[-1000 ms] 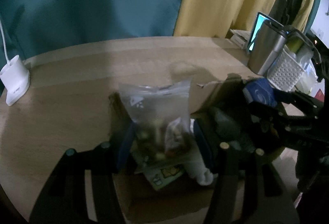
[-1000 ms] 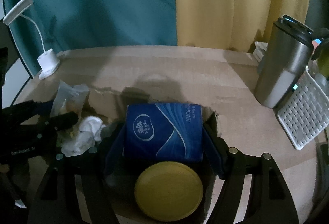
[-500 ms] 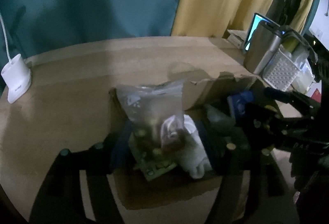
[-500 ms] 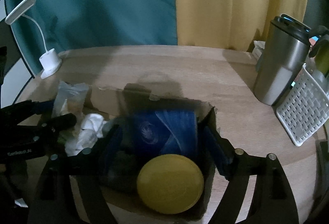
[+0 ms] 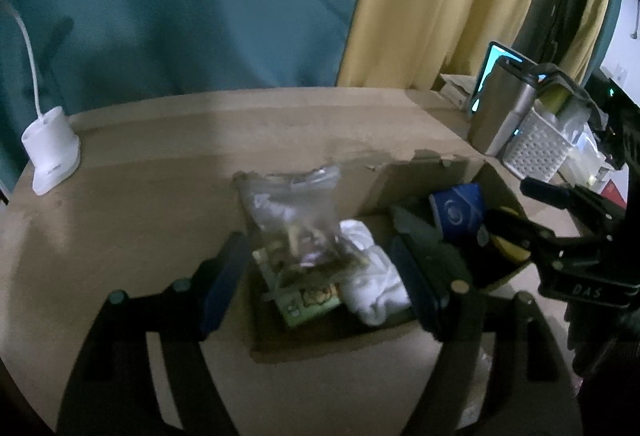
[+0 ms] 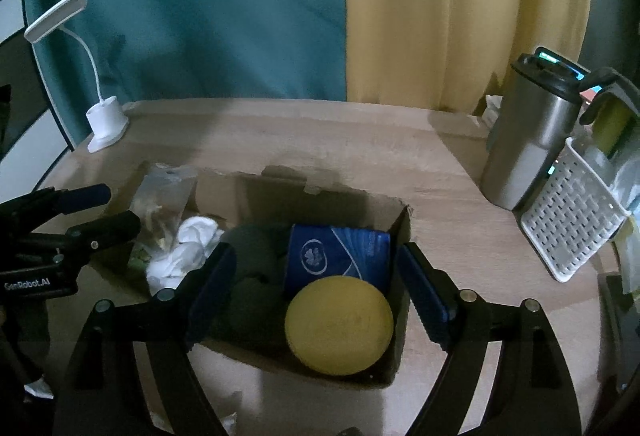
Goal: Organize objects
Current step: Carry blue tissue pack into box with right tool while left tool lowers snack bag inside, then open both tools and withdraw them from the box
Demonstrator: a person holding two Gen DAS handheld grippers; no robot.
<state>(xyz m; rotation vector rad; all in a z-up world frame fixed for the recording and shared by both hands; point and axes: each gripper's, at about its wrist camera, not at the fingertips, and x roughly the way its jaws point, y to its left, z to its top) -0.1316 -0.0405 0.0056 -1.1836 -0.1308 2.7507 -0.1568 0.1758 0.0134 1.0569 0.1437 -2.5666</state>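
An open cardboard box stands on the wooden table. It holds a blue tissue pack, a round yellow lid, a dark rounded thing, white cloth and a clear snack bag leaning at the box's left end. My right gripper is open, its jaws wide on either side of the tissue pack, apart from it. My left gripper is open, its jaws on either side of the snack bag and the white cloth, touching neither. The box wall also shows in the left wrist view.
A white desk lamp stands at the table's back left. A steel tumbler and a white perforated basket with bottles stand at the right. Teal and yellow curtains hang behind the table.
My right gripper let go of the tissue pack, which now lies in the box, and drew back. My left gripper opened off the snack bag and drew back.
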